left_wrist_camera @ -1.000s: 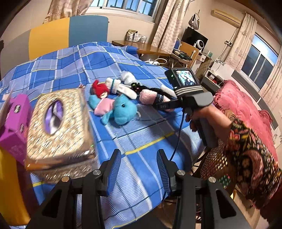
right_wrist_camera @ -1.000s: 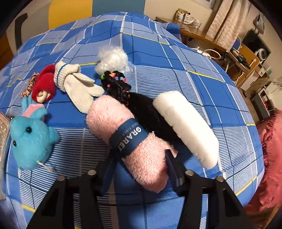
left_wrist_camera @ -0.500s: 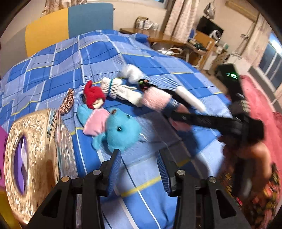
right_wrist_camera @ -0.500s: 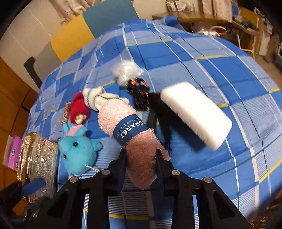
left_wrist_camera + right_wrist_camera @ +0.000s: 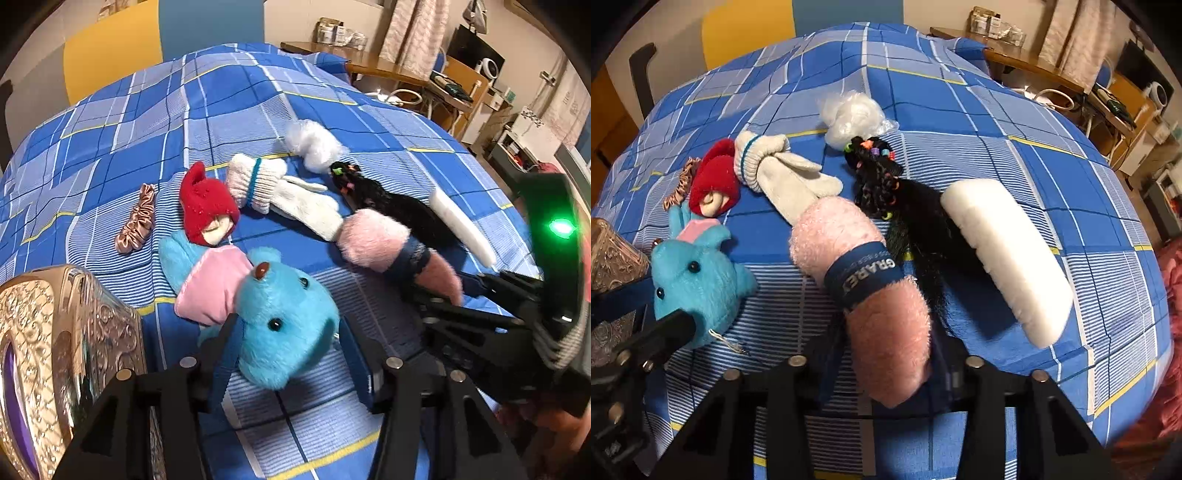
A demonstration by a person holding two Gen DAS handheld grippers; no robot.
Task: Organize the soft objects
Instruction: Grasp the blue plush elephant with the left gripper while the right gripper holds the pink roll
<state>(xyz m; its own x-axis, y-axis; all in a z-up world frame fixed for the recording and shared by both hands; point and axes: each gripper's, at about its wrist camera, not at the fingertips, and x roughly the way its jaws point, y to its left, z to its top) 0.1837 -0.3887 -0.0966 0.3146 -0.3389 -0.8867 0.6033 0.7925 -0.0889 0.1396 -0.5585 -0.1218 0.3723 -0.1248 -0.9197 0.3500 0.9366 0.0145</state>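
Left gripper (image 5: 288, 354) spread wide, fingers either side of the fluffy turquoise plush animal with pink ear (image 5: 284, 314), not yet closed on it. Right gripper (image 5: 886, 369) closed on the near end of the rolled pink fleece towel with navy paper band (image 5: 864, 273); far end lying toward the cream knitted gloves (image 5: 783, 177). All items resting on the bed with blue checked cover (image 5: 960, 110). Just beside the towel: black curly hairpiece with coloured beads (image 5: 886, 184) and white oblong foam pad (image 5: 1004, 254). Ornate gold tissue box (image 5: 66, 350) close to the left fingers. Risks, as judged: grip at the roll's end only, so sagging or slipping from the band on lifting; hairpiece strands possibly dragged along with the towel; both grippers near each other, collision likely if moved together; plush fur compressible, shallow pinch liable to slip.
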